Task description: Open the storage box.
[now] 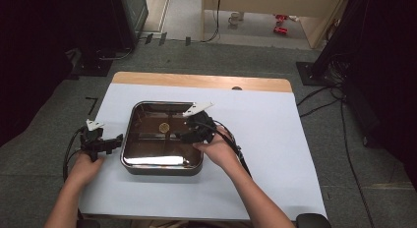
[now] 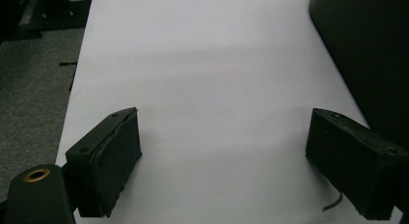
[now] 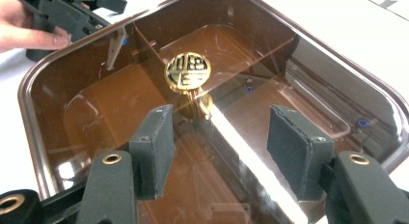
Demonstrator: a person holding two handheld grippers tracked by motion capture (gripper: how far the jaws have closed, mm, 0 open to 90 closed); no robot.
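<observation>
Hovering over a brown lidded box, right hand-held gripper held released, gold knob just ahead, left hand-held gripper released beside the box on the bench.

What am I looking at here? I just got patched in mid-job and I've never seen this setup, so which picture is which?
No robot: a person holds a two-jaw hand gripper in each hand. The high view looks down on a table covered with white paper. On it sits a square brown box whose clear lid has a gold knob. The left gripper rests beside the box, jaws open, holding nothing. The right gripper hovers over the lid, jaws open, just short of the knob. The other two pictures come from cameras on each gripper.
</observation>
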